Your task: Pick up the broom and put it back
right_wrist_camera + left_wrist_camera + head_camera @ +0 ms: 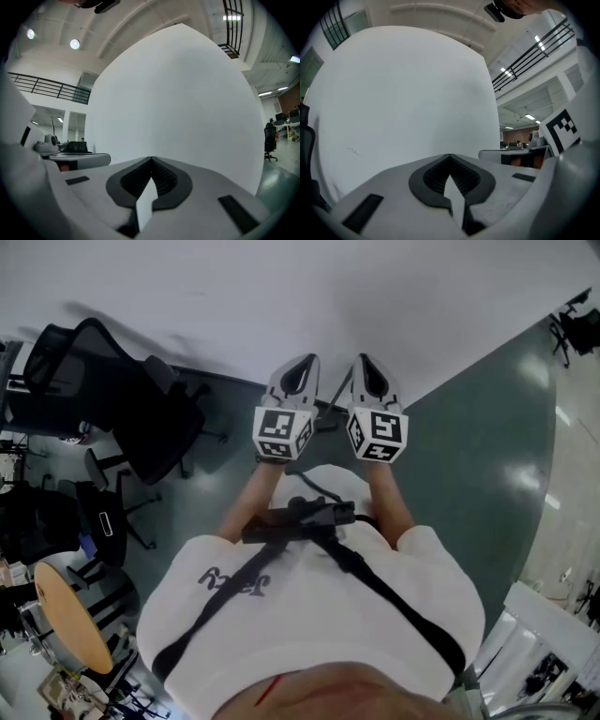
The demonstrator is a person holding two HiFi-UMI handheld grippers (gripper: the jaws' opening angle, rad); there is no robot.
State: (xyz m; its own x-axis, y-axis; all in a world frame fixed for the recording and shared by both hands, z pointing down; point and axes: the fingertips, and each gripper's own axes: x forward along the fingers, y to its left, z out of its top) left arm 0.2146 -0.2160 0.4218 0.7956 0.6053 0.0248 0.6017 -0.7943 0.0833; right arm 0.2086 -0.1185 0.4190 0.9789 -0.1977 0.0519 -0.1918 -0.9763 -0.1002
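Note:
No broom shows in any view. In the head view my left gripper [302, 364] and right gripper [367, 362] are held side by side at chest height, level, pointing at a white wall [281, 296]. The left gripper view shows my left gripper [450, 157] with its jaws together and nothing between them. My right gripper [151, 159] looks the same in the right gripper view: shut and empty. Each gripper view catches the other gripper at its edge, the right one's marker cube [560, 129] and the left one's body [70, 161].
Black office chairs [141, 418] stand to the left on the green floor [469, 446]. A round wooden table [70, 615] is at lower left, white furniture [534, 643] at lower right. Another chair [268, 140] stands far right past the wall.

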